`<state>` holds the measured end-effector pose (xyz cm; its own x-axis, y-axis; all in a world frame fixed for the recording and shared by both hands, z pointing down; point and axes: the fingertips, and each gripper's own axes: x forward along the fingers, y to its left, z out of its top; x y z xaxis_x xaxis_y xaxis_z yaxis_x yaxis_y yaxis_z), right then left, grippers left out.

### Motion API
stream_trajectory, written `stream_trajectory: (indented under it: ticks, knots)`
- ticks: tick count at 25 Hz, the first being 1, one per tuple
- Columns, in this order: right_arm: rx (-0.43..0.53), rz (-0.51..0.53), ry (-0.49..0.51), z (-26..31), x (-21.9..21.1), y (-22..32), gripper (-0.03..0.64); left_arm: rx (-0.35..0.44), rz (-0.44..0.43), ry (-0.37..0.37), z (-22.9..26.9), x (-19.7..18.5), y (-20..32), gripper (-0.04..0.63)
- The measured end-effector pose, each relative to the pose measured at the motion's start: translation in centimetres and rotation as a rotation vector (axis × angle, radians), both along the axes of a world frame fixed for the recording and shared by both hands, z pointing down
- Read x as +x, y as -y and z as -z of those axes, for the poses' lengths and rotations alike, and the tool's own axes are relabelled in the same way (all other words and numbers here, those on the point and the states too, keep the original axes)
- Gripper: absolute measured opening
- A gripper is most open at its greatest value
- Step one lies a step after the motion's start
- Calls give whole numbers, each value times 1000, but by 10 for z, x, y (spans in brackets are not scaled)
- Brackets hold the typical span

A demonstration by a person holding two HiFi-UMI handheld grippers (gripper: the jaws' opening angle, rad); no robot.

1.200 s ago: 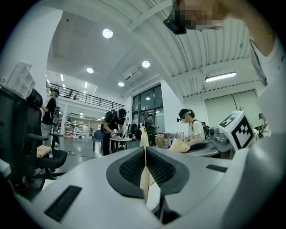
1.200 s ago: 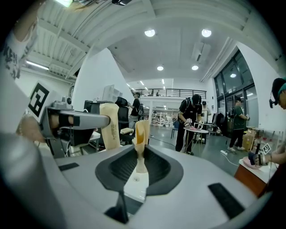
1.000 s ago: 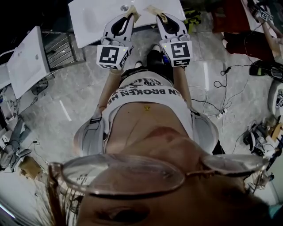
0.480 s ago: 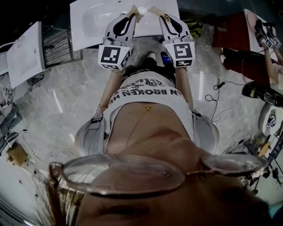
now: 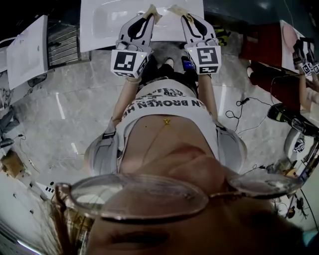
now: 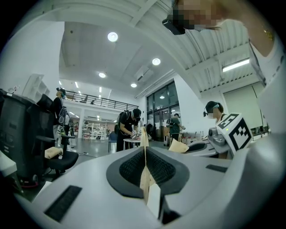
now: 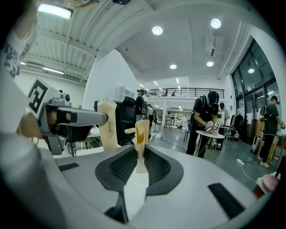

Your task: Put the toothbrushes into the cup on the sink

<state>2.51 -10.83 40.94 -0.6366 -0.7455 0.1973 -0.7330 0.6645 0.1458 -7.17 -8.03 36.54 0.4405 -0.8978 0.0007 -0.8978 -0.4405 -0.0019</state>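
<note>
Where the sink [image 5: 99, 27] meets the edge, it's cropped

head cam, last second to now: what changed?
Only the head view swung: the floor and the side basin slid across the frame. The right gripper edged slightly right. The left gripper stayed over the sink; both jaws stay together, nothing held.
</note>
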Motion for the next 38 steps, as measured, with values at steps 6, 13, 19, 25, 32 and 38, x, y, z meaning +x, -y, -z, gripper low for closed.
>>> stream_trajectory:
  ticks: [6, 13, 19, 25, 32, 38]
  knots:
    - [-3, -59, 4, 1, 4, 19, 61, 0, -40, -2, 1, -4, 27, 21]
    - [-9, -134, 7, 5, -5, 51, 61, 2, -133, -4, 6, -9, 69, 21]
    - [-16, -165, 1, 3, -34, 81, 61, -9, -186, -7, 1, -31, 102, 21]
    - [-26, -220, -9, -3, -62, 111, 61, -29, -238, -12, -7, -63, 137, 21]
    - [-43, -309, -28, -14, -61, 140, 61, -47, -297, -27, -18, -78, 167, 21]
    - [-64, -350, -26, -20, -43, 154, 61, -66, -305, -38, -22, -79, 177, 21]
